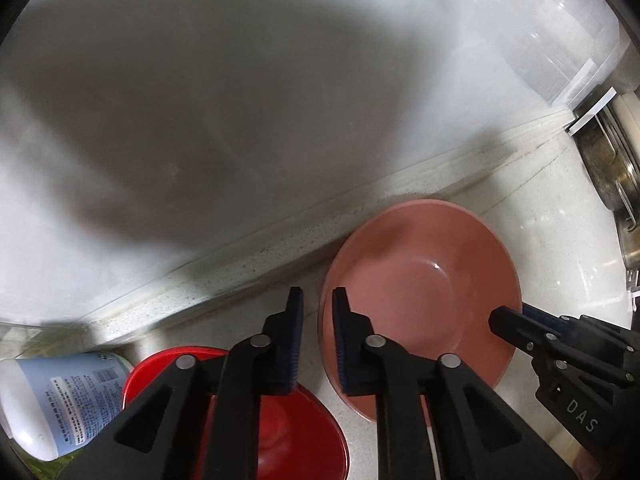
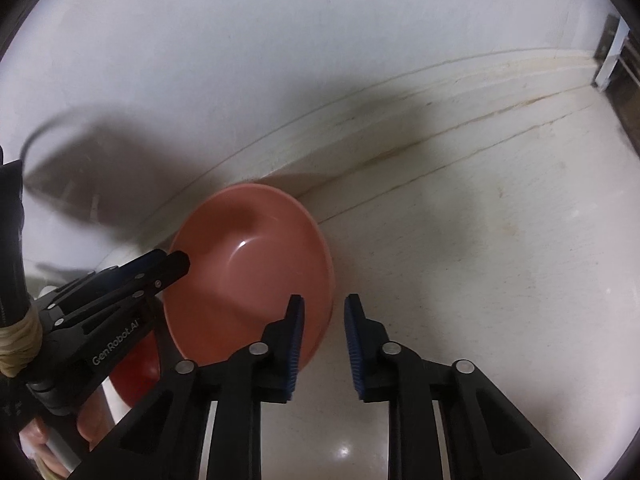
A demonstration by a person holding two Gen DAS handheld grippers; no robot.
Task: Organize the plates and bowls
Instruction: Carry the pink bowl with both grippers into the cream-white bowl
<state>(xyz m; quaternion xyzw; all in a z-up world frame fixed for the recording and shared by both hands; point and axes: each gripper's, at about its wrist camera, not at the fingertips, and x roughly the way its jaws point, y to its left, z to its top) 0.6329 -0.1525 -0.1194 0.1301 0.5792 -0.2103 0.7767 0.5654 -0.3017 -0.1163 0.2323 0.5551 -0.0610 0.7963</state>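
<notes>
Both grippers point steeply downward, close together. The left gripper (image 1: 317,300) has its fingers drawn nearly together, a narrow gap showing between the blue pads. The right gripper (image 2: 324,308) is likewise nearly closed. A hand (image 2: 86,428) grips the left gripper's handle.

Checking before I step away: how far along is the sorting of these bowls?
Done: nothing looks stacked yet; the pink bowl and the red bowl are side by side, not nested. In hand: the left gripper is shut on the pink bowl's rim, and the right gripper straddles the opposite rim, grip unclear. Left: probably nesting the two bowls.
</notes>
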